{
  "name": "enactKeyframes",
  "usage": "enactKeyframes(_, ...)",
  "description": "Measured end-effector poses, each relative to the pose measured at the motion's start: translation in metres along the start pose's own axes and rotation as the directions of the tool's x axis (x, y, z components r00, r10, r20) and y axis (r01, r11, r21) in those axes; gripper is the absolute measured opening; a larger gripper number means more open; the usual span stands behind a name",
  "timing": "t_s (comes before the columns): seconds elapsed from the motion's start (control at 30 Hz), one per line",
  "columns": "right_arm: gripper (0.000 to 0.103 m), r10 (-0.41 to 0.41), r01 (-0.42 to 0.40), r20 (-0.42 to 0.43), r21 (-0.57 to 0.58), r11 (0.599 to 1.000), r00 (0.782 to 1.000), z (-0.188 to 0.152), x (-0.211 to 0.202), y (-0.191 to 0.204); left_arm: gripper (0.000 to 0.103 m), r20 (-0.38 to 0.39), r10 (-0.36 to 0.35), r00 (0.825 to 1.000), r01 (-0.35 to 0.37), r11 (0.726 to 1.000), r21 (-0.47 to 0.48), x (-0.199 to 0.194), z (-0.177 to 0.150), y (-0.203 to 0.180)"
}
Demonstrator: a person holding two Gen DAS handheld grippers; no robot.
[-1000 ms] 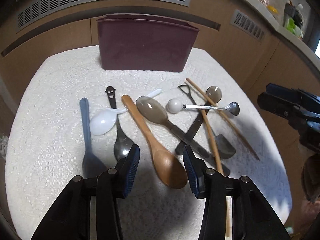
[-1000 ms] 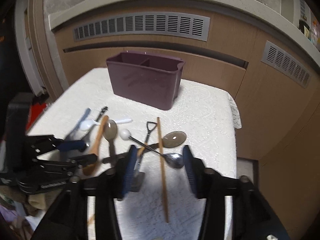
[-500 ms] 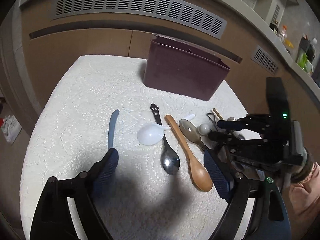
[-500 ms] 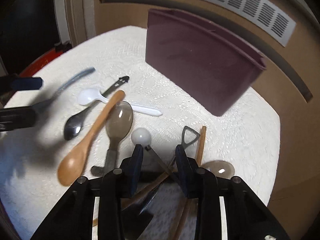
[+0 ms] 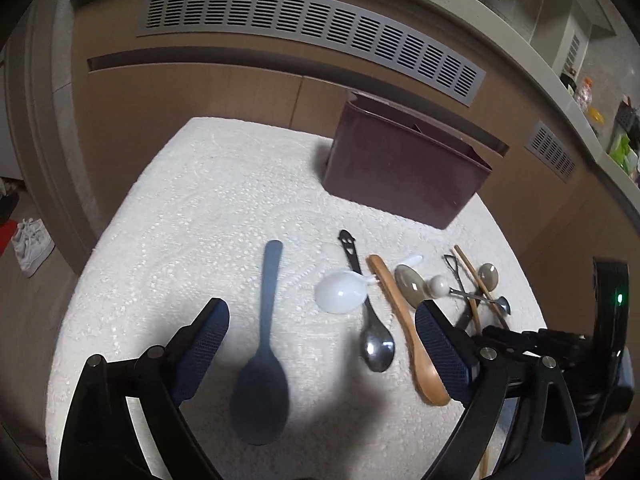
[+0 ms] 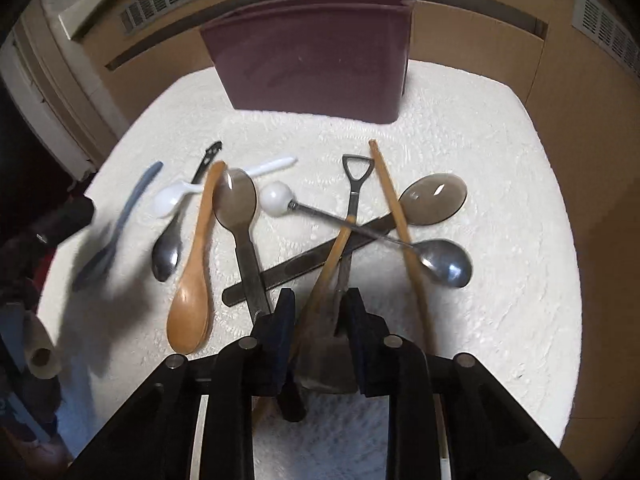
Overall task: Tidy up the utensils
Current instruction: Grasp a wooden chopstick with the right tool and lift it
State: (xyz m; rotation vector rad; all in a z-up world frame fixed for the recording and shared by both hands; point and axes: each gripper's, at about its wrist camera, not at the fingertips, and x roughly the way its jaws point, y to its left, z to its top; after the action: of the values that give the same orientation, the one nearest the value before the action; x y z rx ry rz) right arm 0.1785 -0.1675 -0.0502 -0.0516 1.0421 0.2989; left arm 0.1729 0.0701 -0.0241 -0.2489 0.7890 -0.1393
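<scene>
Several utensils lie on a white cloth in front of a maroon utensil holder point(image 5: 404, 168) point(image 6: 316, 56). My left gripper point(image 5: 320, 344) is wide open above a grey-blue spoon point(image 5: 262, 344), with a white plastic spoon point(image 5: 340, 292), a metal spoon point(image 5: 376, 344) and a wooden spoon point(image 5: 416, 344) to its right. My right gripper point(image 6: 318, 316) has its jaws narrowed around the shovel-shaped spoon point(image 6: 348, 240) and a wooden chopstick point(image 6: 332, 256) in a crossed pile; whether the pads touch them I cannot tell.
The pile also holds a ball-handled metal spoon point(image 6: 444, 264), two smoky translucent spoons point(image 6: 434, 198) and a second chopstick point(image 6: 394, 204). Wooden cabinets with grey vents point(image 5: 304, 36) stand behind the cloth-covered table point(image 5: 200, 208).
My left gripper has opened wide and moved left over the grey-blue spoon. My right gripper has come down into the crossed pile and narrowed its jaws around the shovel spoon and chopstick.
</scene>
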Motion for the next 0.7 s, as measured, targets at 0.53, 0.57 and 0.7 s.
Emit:
enactKeyframes(0.53,0.004,0.077,-0.079,0.131,0.009,0.997,0.988,0.009,-0.026,-0.018,0.103,-0.212,0.029,0.977,-0.019,0.999,0.049,0.036,-0.015,0.016)
enactKeyframes(0.57,0.004,0.081,-0.083,0.13,0.011,0.996,0.988,0.009,-0.025,-0.019,0.103,-0.217,0.036,0.976,-0.025,0.998,0.054,0.037,-0.015,0.015)
enactKeyframes(0.7,0.004,0.08,-0.083,0.142,0.012,0.997,0.987,0.007,-0.024,-0.023,0.103,-0.219,0.035,0.975,-0.022,0.998,0.059,0.037,-0.017,0.016)
